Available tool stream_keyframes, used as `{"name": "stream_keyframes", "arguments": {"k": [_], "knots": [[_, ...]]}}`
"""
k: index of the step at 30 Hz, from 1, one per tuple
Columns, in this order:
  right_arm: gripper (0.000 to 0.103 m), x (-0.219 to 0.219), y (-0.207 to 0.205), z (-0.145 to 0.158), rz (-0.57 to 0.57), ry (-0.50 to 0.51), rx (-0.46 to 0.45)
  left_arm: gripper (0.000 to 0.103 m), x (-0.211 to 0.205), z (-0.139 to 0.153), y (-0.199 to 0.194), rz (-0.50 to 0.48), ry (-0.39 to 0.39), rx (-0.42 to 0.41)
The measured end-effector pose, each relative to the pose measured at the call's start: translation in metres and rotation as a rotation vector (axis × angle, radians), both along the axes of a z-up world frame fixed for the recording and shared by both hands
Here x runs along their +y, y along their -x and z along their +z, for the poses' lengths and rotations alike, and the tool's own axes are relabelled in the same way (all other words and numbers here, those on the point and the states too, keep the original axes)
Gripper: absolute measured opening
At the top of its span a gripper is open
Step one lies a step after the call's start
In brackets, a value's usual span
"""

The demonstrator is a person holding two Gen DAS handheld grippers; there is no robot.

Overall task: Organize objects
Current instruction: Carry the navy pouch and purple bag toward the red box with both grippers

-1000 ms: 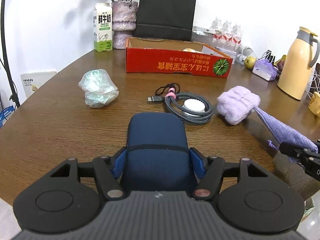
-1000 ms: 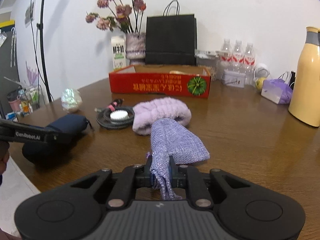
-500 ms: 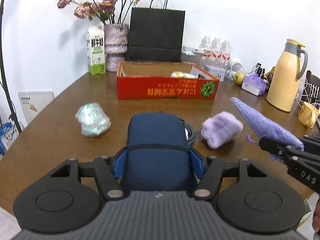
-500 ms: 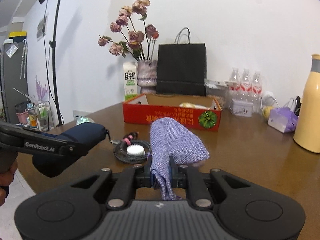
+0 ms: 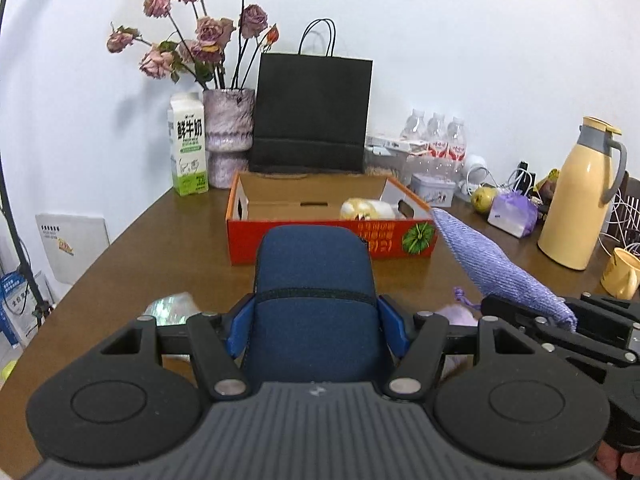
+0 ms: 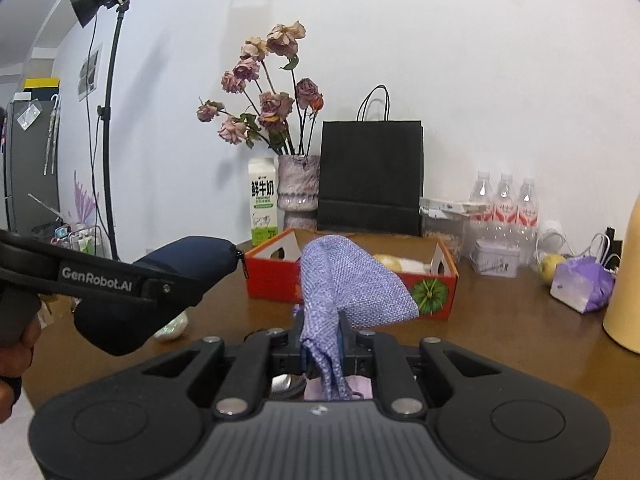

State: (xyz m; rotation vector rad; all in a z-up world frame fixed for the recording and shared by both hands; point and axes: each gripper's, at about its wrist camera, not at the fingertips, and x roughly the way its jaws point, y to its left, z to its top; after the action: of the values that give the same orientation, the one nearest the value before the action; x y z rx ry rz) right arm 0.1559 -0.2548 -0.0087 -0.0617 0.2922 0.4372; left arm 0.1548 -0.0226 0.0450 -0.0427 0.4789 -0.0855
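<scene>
Item: dark-blue zippered fabric pouch [image 5: 316, 292], clamped between left gripper [image 5: 316, 320] jaws, raised off the brown wooden tabletop [image 5: 160, 248].
Item: lilac woven drawstring bag [image 6: 340, 280], neck pinched in closed right gripper [image 6: 322, 344].
Both face the open red cardboard box [image 5: 304, 236], the likely destination.

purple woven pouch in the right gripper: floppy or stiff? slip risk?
Likely floppy: the purple woven pouch bunches into folds where the right gripper pinches it. Yet it juts out unsupported in the left wrist view, so probably light, with some body. The coarse weave should resist slipping.
</scene>
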Motion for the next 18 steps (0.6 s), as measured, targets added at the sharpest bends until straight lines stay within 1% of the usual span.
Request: {"name": "stream_keyframes", "arguments": {"k": [7,18], "knots": [[0.012,0.008,-0.040,0.010,0.000,-0.001,-0.014,0.065,0.000,0.011,-0.042,0.014,0.011,-0.002],[0.012,0.020,-0.108,0.017,0.005,0.014,-0.016,0.065,-0.002,0.017,-0.104,0.036,0.026,-0.008]]}}
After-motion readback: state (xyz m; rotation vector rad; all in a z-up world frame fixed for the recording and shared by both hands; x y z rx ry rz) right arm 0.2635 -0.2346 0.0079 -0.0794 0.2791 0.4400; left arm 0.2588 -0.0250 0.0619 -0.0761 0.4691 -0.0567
